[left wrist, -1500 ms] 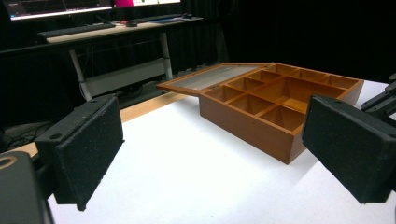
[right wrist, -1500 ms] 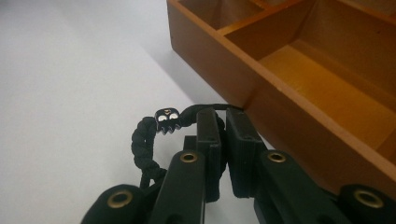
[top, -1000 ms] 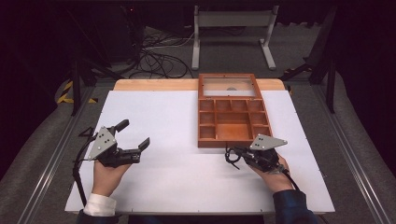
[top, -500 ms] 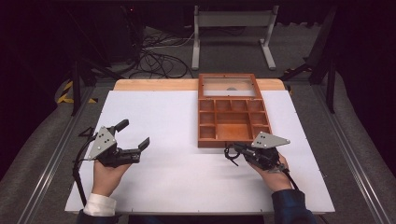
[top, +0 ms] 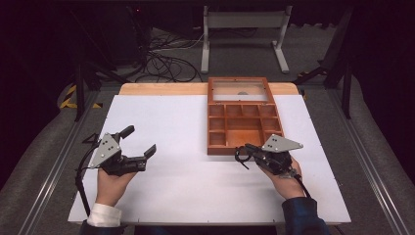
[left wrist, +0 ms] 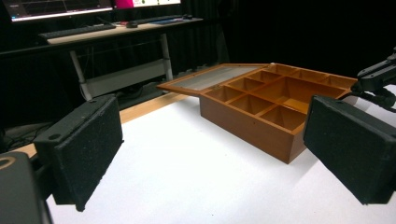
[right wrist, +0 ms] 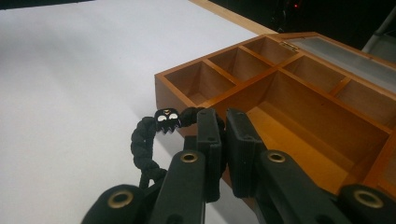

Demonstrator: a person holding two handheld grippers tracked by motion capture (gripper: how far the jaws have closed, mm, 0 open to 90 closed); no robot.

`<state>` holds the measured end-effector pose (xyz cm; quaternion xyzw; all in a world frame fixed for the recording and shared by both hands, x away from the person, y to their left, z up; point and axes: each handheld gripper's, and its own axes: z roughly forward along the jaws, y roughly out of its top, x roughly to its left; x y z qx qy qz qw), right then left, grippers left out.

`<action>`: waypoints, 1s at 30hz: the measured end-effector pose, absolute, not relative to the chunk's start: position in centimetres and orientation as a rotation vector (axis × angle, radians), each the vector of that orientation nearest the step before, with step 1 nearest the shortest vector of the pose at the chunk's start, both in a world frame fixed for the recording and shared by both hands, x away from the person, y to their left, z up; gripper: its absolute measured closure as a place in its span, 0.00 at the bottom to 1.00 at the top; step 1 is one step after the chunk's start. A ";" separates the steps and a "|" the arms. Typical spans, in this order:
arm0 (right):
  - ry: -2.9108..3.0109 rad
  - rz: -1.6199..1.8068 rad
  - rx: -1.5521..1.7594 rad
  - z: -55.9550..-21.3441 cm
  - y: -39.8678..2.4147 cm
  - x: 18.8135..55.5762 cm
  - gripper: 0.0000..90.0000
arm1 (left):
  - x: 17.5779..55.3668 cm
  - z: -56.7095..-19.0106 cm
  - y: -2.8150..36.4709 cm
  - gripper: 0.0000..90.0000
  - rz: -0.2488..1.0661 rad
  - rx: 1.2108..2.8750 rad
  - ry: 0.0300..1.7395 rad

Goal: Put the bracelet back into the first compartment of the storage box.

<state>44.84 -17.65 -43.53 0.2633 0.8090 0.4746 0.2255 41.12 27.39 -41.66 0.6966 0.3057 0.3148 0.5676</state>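
An open wooden box (top: pixel 222 148) with several empty compartments stands right of the table's centre, its glass lid (top: pixel 240 90) laid back. My right gripper (top: pixel 250 150) sits at the box's near edge, shut on a black braided bracelet (top: pixel 241 156). In the right gripper view the bracelet (right wrist: pixel 144 135) loops left of the closed jaws (right wrist: pixel 222 121), its skull bead (right wrist: pixel 166 119) just in front of the box's corner (right wrist: pixel 173 81). My left gripper (top: pixel 139 140) rests open over the white table at the left, with nothing between its pads (left wrist: pixel 84 149). It faces the box (left wrist: pixel 247 126).
The white table top (top: pixel 176 127) ends in a wooden strip (top: pixel 161 88) at the back. Beyond it lie floor cables (top: pixel 166 63) and a metal stand (top: pixel 242 22). A desk with a keyboard (left wrist: pixel 74 31) shows behind the box in the left gripper view.
My right gripper has edged slightly forward toward the box's near edge with the bracelet. The left gripper has stayed where it was.
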 end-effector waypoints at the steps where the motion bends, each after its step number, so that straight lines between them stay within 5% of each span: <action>1: 2.231 1.309 0.726 -43.5 -17.7 44.8 0.95 | 41.1 -41.7 27.5 0.06 0.741 1.640 0.716; 30: 2.195 1.260 0.713 -40.5 -15.6 47.2 0.95 | 41.3 -41.9 27.9 0.06 0.733 1.630 0.727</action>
